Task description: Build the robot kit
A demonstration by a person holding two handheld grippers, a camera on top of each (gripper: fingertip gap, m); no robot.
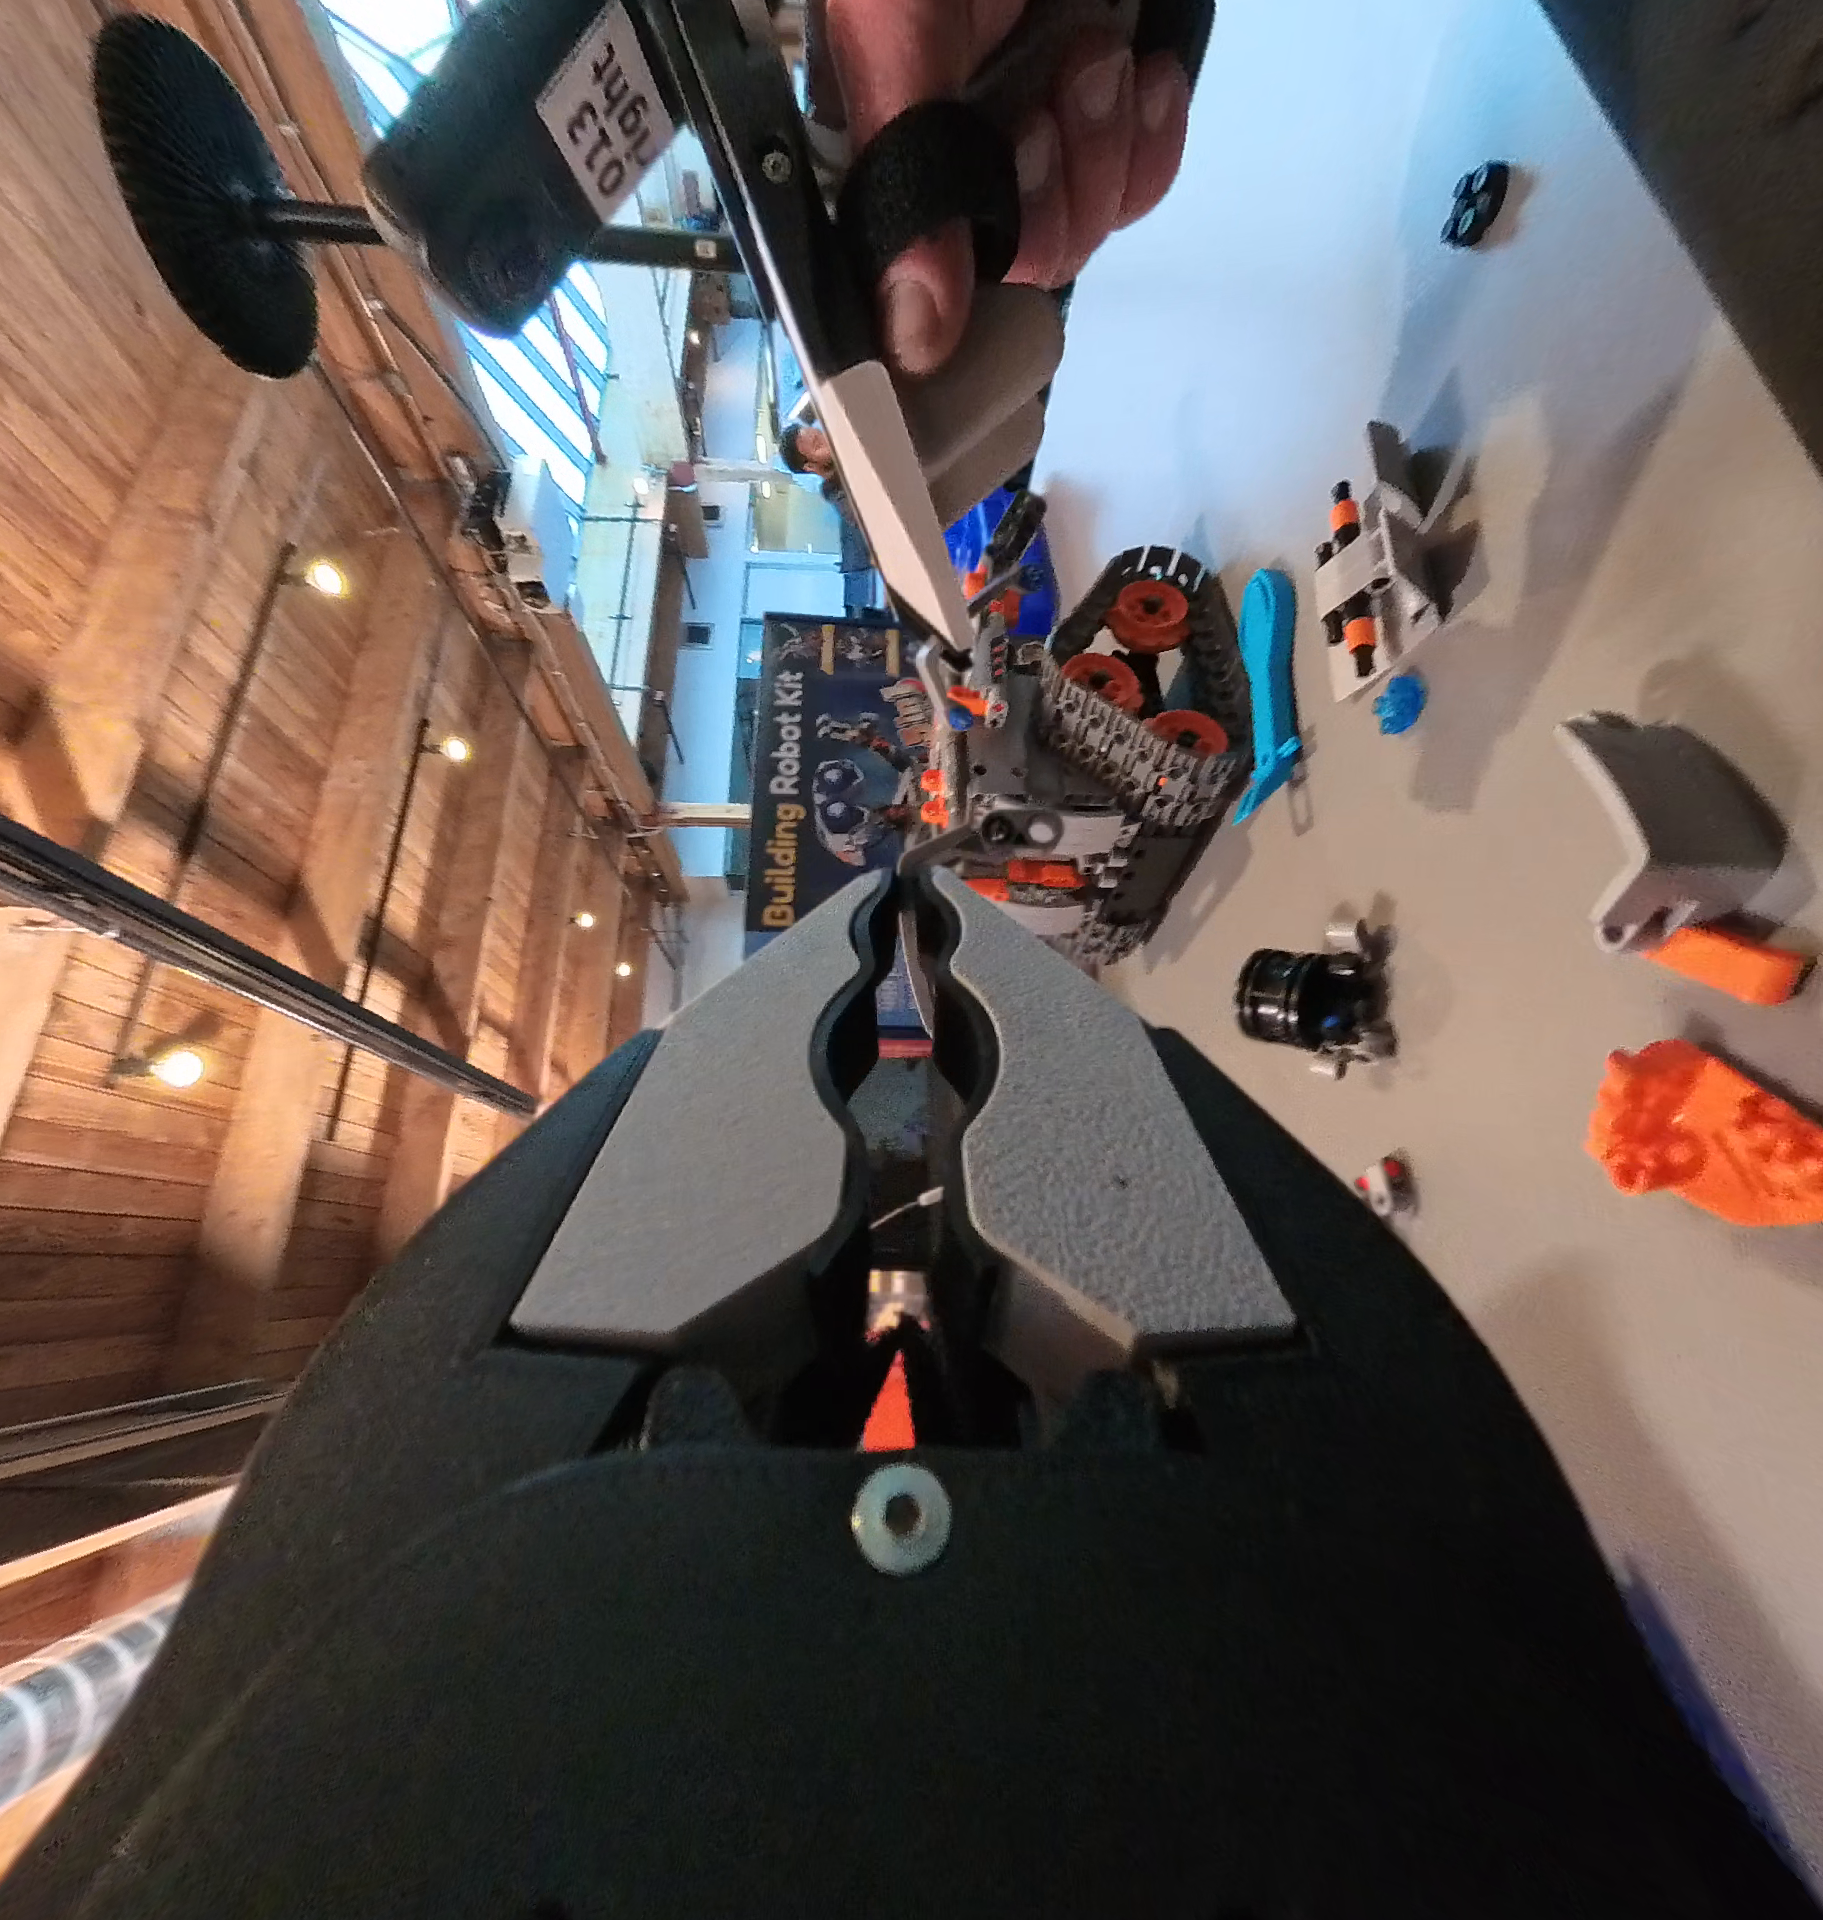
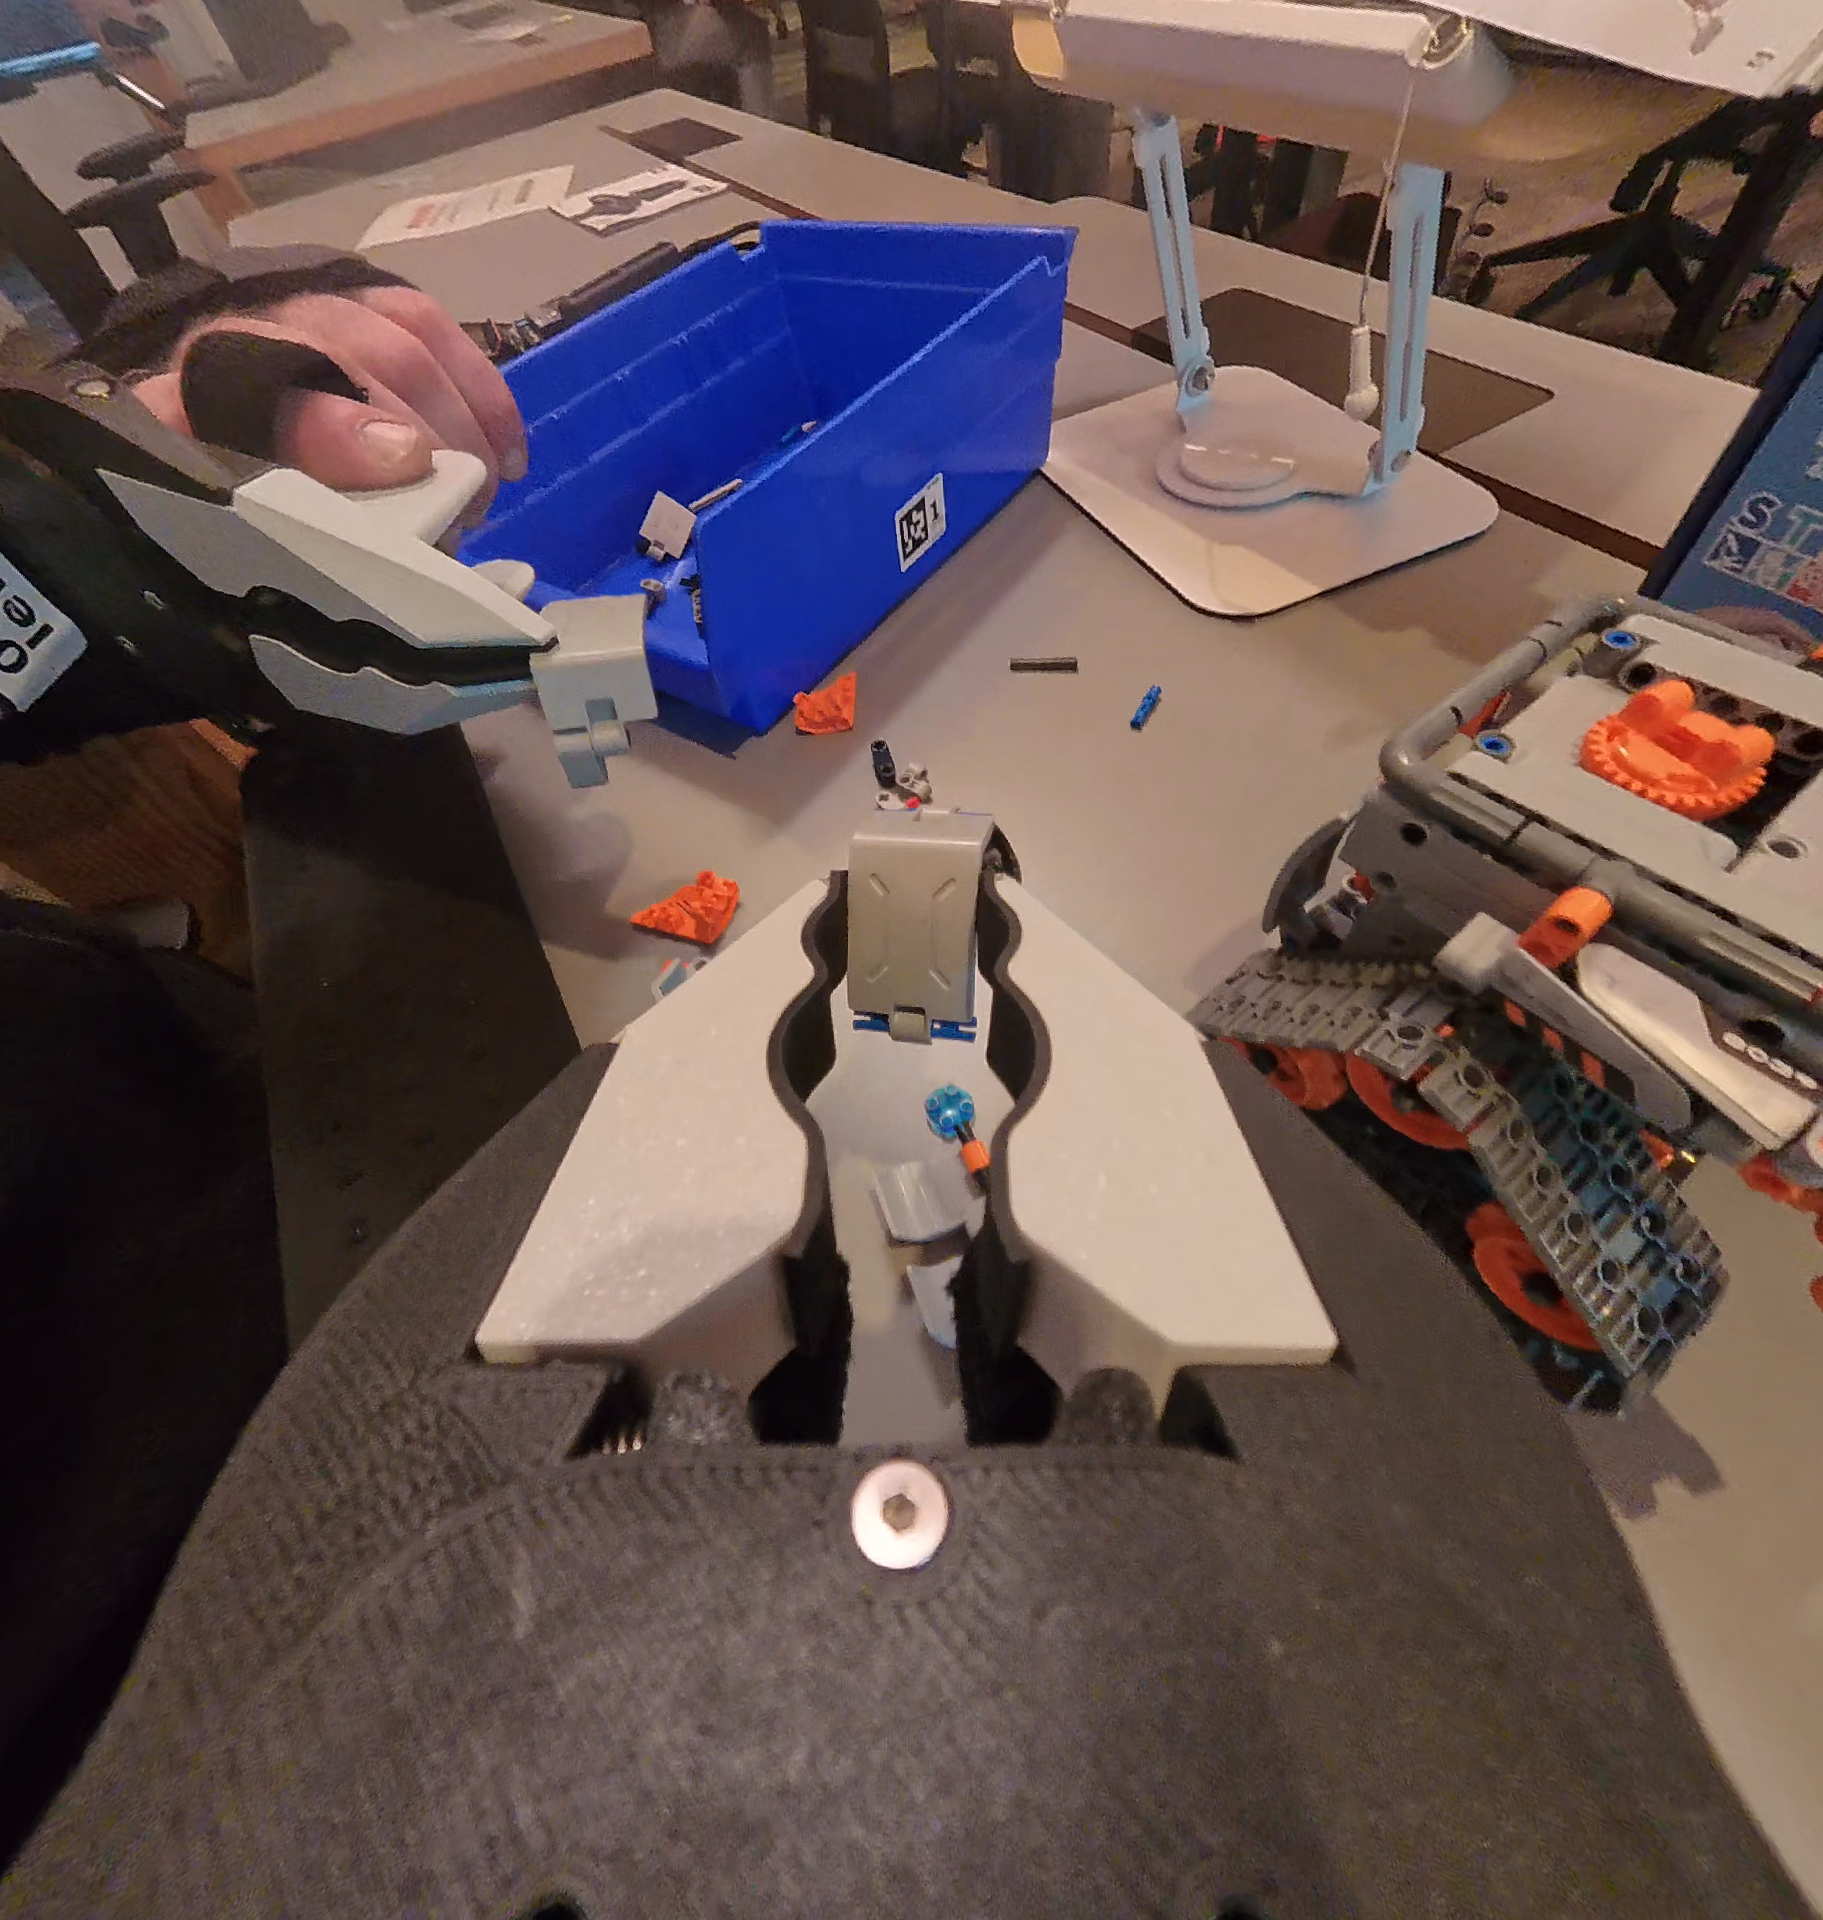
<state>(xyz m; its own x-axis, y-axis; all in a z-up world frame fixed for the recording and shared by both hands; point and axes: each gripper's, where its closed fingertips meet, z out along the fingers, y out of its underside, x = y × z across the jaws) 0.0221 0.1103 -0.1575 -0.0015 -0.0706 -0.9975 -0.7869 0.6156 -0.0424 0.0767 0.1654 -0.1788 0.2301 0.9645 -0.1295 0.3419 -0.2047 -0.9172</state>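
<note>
The grey bench (image 2: 1146,831) is carrying a blue bin (image 2: 782,457) at eleven o'clock in the right wrist view and a tracked brick vehicle (image 2: 1572,987) at three o'clock. A white lamp stand (image 2: 1271,520) is sitting at one o'clock, beside the bin. The right tongs (image 2: 912,894) are clamping a grey curved panel (image 2: 912,920) upright between their tips, above the bench. The left tongs (image 2: 548,655), at nine o'clock, are gripping a pale grey block (image 2: 590,665), held in the air just beside the bin's near corner. Two orange wedges (image 2: 689,906) are lying on the bench, well apart
</note>
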